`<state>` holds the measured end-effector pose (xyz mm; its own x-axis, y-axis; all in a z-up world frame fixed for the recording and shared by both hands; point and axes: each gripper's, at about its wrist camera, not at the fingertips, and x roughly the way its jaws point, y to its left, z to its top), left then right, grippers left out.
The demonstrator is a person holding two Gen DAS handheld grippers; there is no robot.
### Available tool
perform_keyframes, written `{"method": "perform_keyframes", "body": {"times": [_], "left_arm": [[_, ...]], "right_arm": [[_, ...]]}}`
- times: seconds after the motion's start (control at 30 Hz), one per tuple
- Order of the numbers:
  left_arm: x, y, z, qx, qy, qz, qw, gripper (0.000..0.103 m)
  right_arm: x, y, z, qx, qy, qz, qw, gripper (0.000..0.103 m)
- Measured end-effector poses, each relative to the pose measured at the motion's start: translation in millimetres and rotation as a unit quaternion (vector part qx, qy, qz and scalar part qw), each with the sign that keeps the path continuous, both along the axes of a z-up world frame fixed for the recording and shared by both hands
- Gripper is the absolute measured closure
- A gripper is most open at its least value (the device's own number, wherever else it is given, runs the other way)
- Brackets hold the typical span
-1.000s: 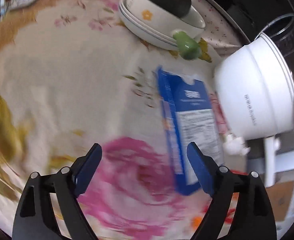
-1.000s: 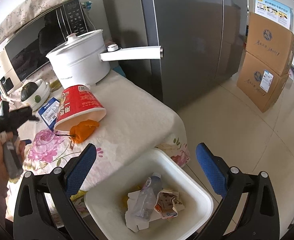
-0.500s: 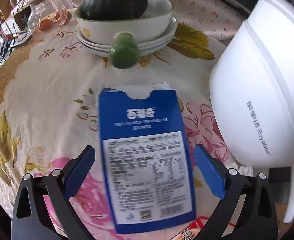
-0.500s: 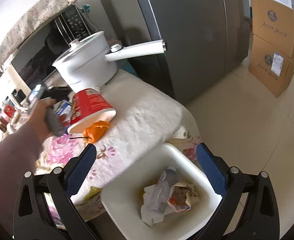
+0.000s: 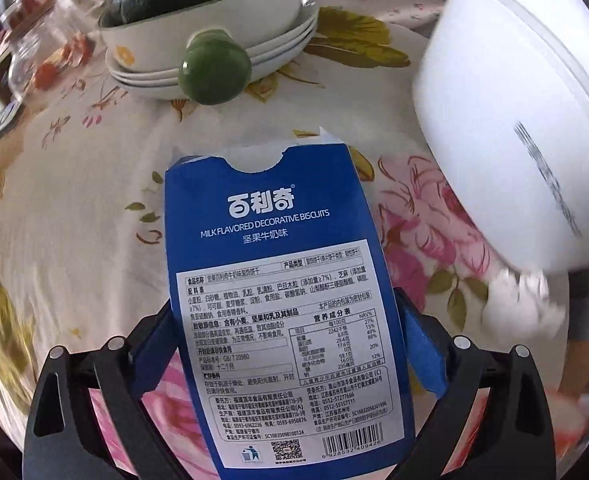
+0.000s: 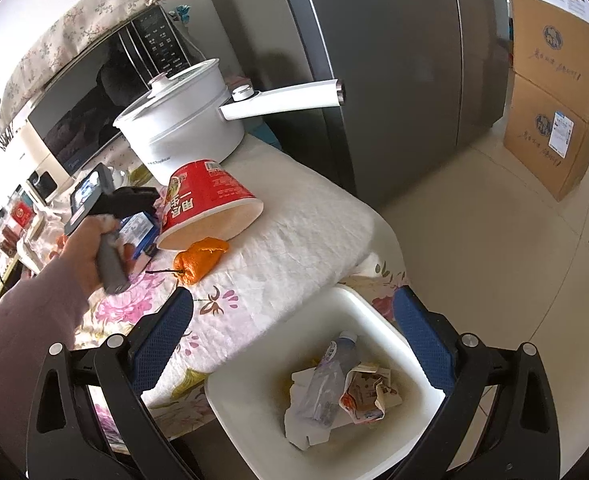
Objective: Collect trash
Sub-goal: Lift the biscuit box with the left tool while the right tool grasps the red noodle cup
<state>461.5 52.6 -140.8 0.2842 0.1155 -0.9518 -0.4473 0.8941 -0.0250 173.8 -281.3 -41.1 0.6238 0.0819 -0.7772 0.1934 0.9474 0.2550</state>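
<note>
We have the left gripper [image 5: 286,344] clamped on the flat blue cardboard biscuit box [image 5: 282,300], blue pads pressing its two long side edges near the lower half. The box sits over the floral tablecloth [image 5: 74,220]; we cannot tell whether it is lifted or touching the cloth. Its far end is torn open, so we judge it empty: light, stiff along its length, but crushable if squeezed hard. The long edges look like the right hold; the glossy faces could slip.

Writing on the box: "百利奇", "MILK FLAVORED DECORATIVE BISCUITS", "坚果牛奶味", then a white ingredients and nutrition panel, a barcode and a QR code.

The right gripper [image 6: 290,336] is spread wide and holds nothing, hovering above the white square plastic trash bin [image 6: 238,396] just beside the table edge. The bin already has a clear plastic bottle [image 6: 326,376] and a crumpled printed wrapper [image 6: 368,398] in it.

On the table we also see a tipped red paper instant-noodle cup [image 6: 206,204], touching orange peel [image 6: 198,260], plus a white electric pot with a long handle [image 6: 182,128]; its logo is too blurred to read. A round green fruit [image 5: 214,72] rests against stacked white bowls [image 5: 214,60].
</note>
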Motion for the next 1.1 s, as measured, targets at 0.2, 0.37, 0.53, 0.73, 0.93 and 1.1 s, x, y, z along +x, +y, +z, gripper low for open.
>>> {"method": "perform_keyframes", "body": {"times": [0.2,0.37,0.53,0.73,0.93,1.1], "left_arm": [[-53.7,15.5,5.2,0.005,-0.047,-0.063,0.9969,0.010],[-108.7,44.1,5.2,-0.016,-0.070,-0.078,0.9944,0.011],[-167.1,73.8,8.9,-0.081,-0.094,-0.081,0.9889,0.011],[-204.2,79.9,36.2,-0.191,-0.138,-0.077,0.9688,0.011],[-207.0,67.2,54.8,-0.264,-0.165,-0.103,0.9447,0.011],[-191.6,55.2,72.2,-0.286,-0.180,-0.129,0.9321,0.010]], "right_arm": [[7.7,4.4,-9.1,0.005,0.012,-0.002,1.000,0.007],[17.7,3.9,-24.3,0.069,0.025,-0.011,0.997,0.007],[32.2,13.4,-35.2,0.150,0.021,-0.001,0.988,0.011],[70.1,20.1,-46.2,0.281,0.020,-0.001,0.960,0.037],[112.1,22.3,-63.3,0.361,0.011,-0.028,0.932,0.045],[137.0,22.5,-88.7,0.398,0.014,-0.042,0.916,0.046]]}}
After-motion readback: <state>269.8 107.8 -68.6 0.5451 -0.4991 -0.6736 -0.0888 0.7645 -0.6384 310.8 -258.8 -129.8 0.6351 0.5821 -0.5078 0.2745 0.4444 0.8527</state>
